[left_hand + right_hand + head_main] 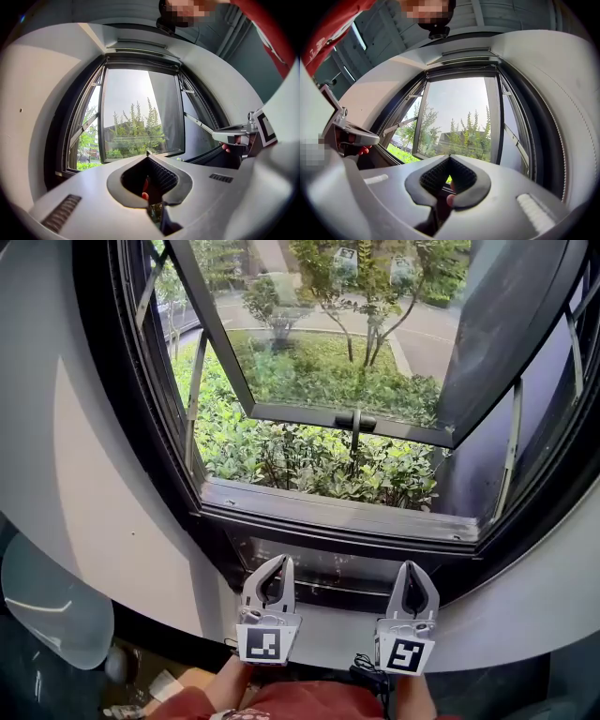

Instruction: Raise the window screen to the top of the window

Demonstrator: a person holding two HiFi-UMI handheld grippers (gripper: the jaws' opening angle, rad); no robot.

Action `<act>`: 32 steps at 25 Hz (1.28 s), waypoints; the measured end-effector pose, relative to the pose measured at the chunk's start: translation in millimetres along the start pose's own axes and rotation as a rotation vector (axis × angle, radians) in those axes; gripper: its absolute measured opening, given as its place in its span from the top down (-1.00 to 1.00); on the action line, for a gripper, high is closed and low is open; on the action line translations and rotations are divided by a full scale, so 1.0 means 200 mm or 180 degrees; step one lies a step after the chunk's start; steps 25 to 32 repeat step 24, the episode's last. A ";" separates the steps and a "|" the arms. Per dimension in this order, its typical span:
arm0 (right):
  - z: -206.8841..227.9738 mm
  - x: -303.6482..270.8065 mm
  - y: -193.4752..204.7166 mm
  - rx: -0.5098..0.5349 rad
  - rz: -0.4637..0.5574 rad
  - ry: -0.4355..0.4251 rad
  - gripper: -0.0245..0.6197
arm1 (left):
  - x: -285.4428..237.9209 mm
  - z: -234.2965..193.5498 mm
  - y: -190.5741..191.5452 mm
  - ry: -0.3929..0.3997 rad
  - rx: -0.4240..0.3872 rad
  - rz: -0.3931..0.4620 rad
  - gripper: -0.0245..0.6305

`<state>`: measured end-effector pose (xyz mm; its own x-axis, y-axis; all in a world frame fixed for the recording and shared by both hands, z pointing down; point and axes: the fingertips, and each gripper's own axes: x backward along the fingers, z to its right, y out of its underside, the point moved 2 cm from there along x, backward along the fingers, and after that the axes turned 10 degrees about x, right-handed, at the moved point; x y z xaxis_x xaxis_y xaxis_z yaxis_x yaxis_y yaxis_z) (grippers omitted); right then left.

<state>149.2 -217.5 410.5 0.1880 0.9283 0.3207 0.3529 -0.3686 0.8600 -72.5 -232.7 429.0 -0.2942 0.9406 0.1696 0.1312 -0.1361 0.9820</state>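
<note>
Nearest the camera, at the bottom of the head view, a red sleeve [309, 703] and two forearms lead up to the marker cubes, the left cube [265, 642] and the right cube [405, 653], side by side and apart. Ahead of the left cube, the left hand-held gripper [282, 561] has its jaws together so that the tips meet. Its own view shows nothing pinched between the ribbed pads, only a fingertip [144, 195] behind the gap lower down. The right hand-held gripper [413, 566] is likewise closed tip to tip on nothing.

Both point at the bottom of the window, with their tips over a glossy dark strip [347, 570] that runs along the inner foot of the frame. Whether they touch it I cannot tell. Just beyond lies the grey sill [337, 512].

The window screen cannot be picked out in any view. The opening looks straight out to the greenery, and both gripper views show a slim grey rail [136, 45] across the head of the frame, high above the grippers. Whether the mesh sits inside it I cannot tell.

Past the sill the sash [309, 412] is swung outward from the top, with its black handle [355, 421] at the middle of its lower edge. Metal stays hold it at the left [196, 381] and at the right [511, 437]. Farther out are low shrubs [309, 460], then thin trees [370, 296] and a paved road [431, 334]
</note>
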 end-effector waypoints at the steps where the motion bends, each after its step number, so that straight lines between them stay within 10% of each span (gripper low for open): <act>1: 0.00 0.00 0.00 0.0001 0.0000 -0.0009 0.89 | 0.00 0.00 0.00 -0.0004 0.0002 -0.0013 0.91; 32: -0.04 -0.02 0.00 0.0076 -0.0044 -0.0028 0.89 | 0.00 -0.01 0.00 0.0039 -0.0083 -0.0007 0.91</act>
